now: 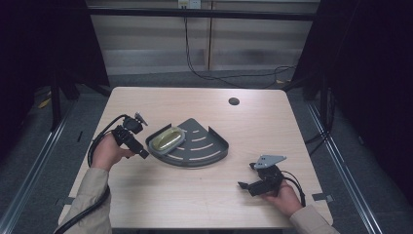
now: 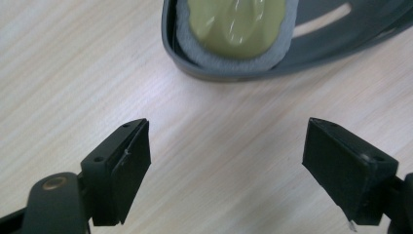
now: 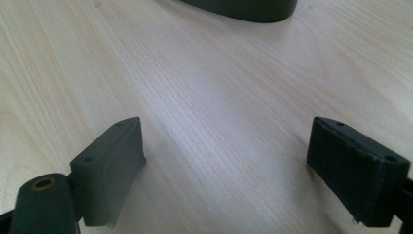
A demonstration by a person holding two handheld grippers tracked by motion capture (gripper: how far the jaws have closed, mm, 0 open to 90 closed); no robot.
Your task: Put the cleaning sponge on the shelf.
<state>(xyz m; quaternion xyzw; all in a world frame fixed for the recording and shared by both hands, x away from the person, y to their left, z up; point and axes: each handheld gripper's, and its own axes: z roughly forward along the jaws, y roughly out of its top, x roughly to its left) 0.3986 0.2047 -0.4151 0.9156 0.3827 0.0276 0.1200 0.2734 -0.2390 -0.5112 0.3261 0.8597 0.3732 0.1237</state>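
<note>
Your left gripper (image 1: pixel 144 153) is just beside the grey corner rack (image 1: pixel 204 155) on the desk (image 1: pixel 195 204), at the end where the yellow sponge (image 1: pixel 165 140) lies. Its jaws stand wide open and hold nothing; in the left gripper view only bare wood is between them, and the sponge (image 2: pixel 236 24) is a little ahead, not yet touched. Your right gripper (image 1: pixel 246 183) rests low near the front right of the desk, well apart from the rack, also with the jaws wide open and empty.

So I judge the work is at its beginning: the sponge sits in the rack, and the reach, the grip and the lift are all left to do.

The sponge is oval, pale yellow-green on top with a shiny, perhaps wet or wrapped surface, and it has a grey rough layer around the edge. It lies flat against the rounded wall of the rack (image 2: pixel 311 53), whose floor has long slots.
</note>
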